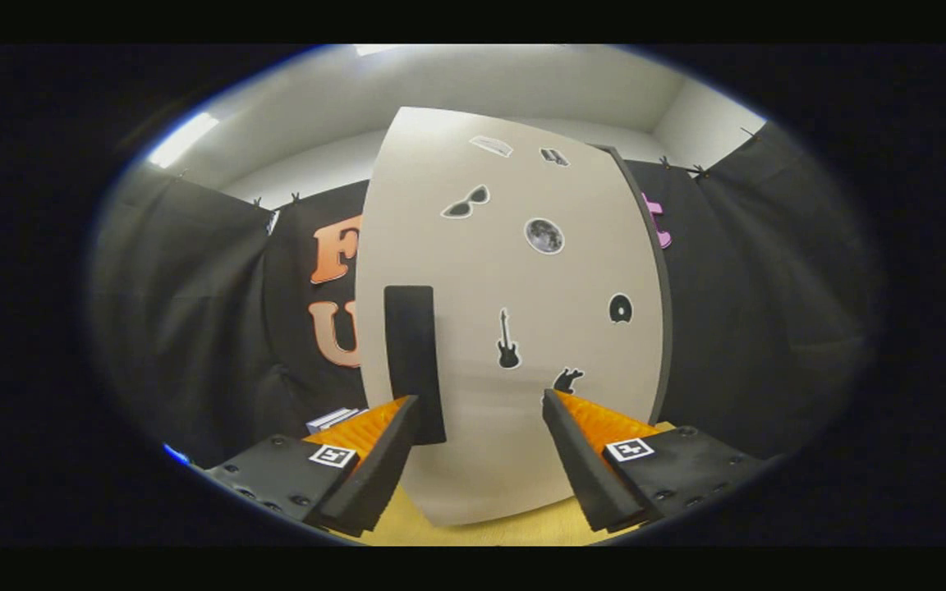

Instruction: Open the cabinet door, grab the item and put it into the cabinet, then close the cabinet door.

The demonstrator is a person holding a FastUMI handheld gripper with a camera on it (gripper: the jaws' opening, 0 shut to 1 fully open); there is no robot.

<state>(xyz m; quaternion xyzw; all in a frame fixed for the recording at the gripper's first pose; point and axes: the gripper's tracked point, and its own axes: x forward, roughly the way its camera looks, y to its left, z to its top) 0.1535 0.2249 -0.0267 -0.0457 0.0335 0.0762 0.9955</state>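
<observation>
Facing a tall pale cabinet door [514,328] with a smooth matte face, dotted with small black-and-white stickers: a pair of sunglasses [466,202], a round moon [544,235], an electric guitar [507,341]. Door shut against the cabinet body, judging by the dark right edge lying flush and no interior on show. Mounted upright near the door's left edge, a black rectangular bar handle [413,361], its lower end just beyond and touching the line of the left fingertip. Gripper [481,404] spread wide, nothing held, fingers reaching toward the door's lower half with the bare panel between them. Resting below, a yellow tabletop [473,533] under the door's bottom edge. Off to the left past the left finger, a small flat white item [333,419] lying on the table, possibly the thing to be stowed, too small to tell for sure. Probably the first step: door opening, not yet begun. Next move likely calling for a shift leftward to bring the handle between the fingers, then a firm close on it, then a pull along the arc of the hinge, presumably on the right side. Risk of the fingers slipping off the slim bar if closed off-centre.
</observation>
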